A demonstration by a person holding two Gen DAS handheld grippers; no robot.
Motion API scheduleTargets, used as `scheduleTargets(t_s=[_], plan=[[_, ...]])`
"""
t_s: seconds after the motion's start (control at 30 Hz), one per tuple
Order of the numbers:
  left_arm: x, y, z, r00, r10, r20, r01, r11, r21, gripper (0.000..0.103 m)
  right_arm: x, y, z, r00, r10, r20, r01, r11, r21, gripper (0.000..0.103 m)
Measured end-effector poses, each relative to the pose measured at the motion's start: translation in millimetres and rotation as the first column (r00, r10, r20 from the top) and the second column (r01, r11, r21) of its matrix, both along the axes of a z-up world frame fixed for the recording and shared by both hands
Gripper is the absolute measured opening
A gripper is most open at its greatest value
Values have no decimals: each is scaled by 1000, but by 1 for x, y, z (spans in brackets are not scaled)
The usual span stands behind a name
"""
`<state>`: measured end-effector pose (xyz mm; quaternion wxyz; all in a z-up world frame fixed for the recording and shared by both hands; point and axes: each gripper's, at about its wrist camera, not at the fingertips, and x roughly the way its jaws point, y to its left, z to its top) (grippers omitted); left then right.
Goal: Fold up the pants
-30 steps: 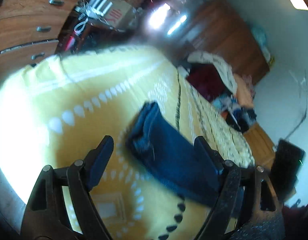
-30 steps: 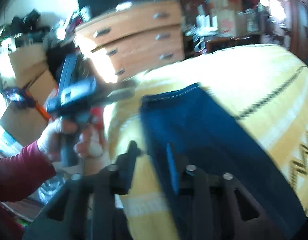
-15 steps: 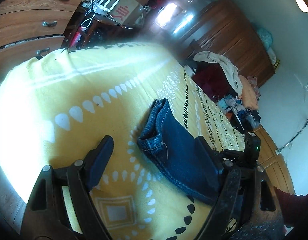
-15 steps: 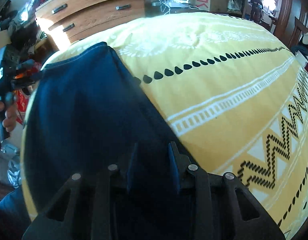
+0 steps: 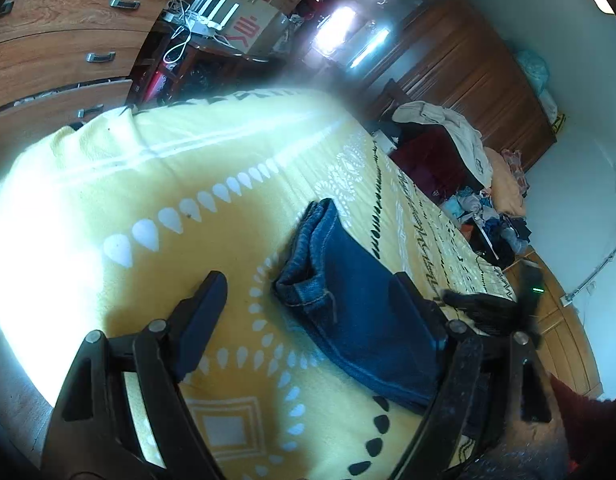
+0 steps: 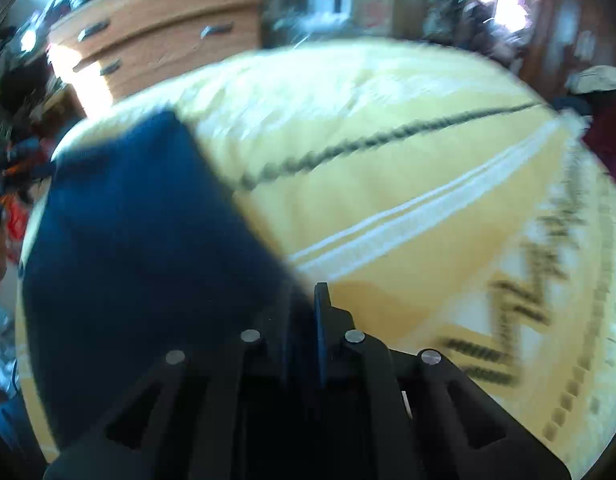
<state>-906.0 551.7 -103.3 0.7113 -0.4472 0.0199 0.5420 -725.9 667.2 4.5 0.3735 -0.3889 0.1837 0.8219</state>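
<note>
Your right gripper (image 6: pixel 303 320) (jaws nearly together) pinches the folded dark-blue denim pants (image 5: pixel 360 308); left gripper (image 5: pixel 308 300) gapes; finish folding.

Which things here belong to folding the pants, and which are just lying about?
Part of the job:
pants
left gripper
right gripper
yellow bedspread

Just lying about:
cardboard box
clothes pile
dresser

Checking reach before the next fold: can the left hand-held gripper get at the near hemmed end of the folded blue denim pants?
Probably yes: the left hand-held gripper is open, the folded blue denim pants lie between its fingers, nothing blocking.
</note>
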Motion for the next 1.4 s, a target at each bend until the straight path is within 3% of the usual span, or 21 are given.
scheduleTargets(t_s=[0.07, 0.13, 0.27, 0.37, 0.53, 0.6, 0.77, 0.83, 0.87, 0.9, 1.3, 1.33, 1.37, 1.4], plan=[[3, -1, 0, 1000, -18, -3, 18, 1000, -5, 83, 29, -30, 29, 998, -29, -61, 31, 999, 36, 18], [7, -1, -2, 999, -34, -8, 34, 999, -19, 83, 48, -68, 41, 993, -7, -115, 8, 1000, 5, 18], [15, -3, -4, 999, -36, -4, 35, 999, -33, 83, 60, -153, 26, 996, 56, -69, -59, 997, -50, 18], [22, -4, 1, 999, -49, -8, 49, 998, -30, 83, 55, -190, -2, 997, 72, 32, -70, 996, -61, 18], [28, -6, 9, 998, -56, -21, 56, 998, -20, 83, 58, -200, -11, 997, 61, 36, -59, 996, -61, 23], [27, -7, 10, 998, -53, -25, 53, 998, -17, 83, 59, -207, -7, 997, 70, 45, -68, 997, -47, 39], [32, -7, 2, 998, -55, -24, 54, 998, -44, 83, 51, -213, -21, 988, 92, 121, -90, 996, -22, 40], [35, -8, 0, 998, -59, -20, 58, 997, -49, 83, 52, -211, -19, 993, 74, 88, -72, 997, -23, 34], [35, -8, 0, 998, -62, -21, 61, 997, -48, 83, 54, -208, -17, 996, 60, 73, -58, 998, -24, 22], [36, -7, 0, 998, -64, -22, 63, 997, -48, 83, 55, -204, -15, 996, 43, 74, -42, 999, -14, 20], [39, -9, -3, 997, -74, -28, 72, 995, -67, 83, 47, -219, -29, 971, 90, 221, -105, 993, 56, 23], [39, -9, -3, 997, -73, -28, 71, 995, -71, 83, 43, -218, -31, 964, 94, 247, -116, 991, 74, 22], [39, -9, -3, 997, -72, -26, 70, 995, -76, 83, 40, -216, -30, 965, 89, 245, -110, 991, 73, 10], [38, -10, -2, 997, -74, -26, 71, 994, -80, 83, 41, -212, -26, 973, 72, 219, -86, 995, 54, 8]])
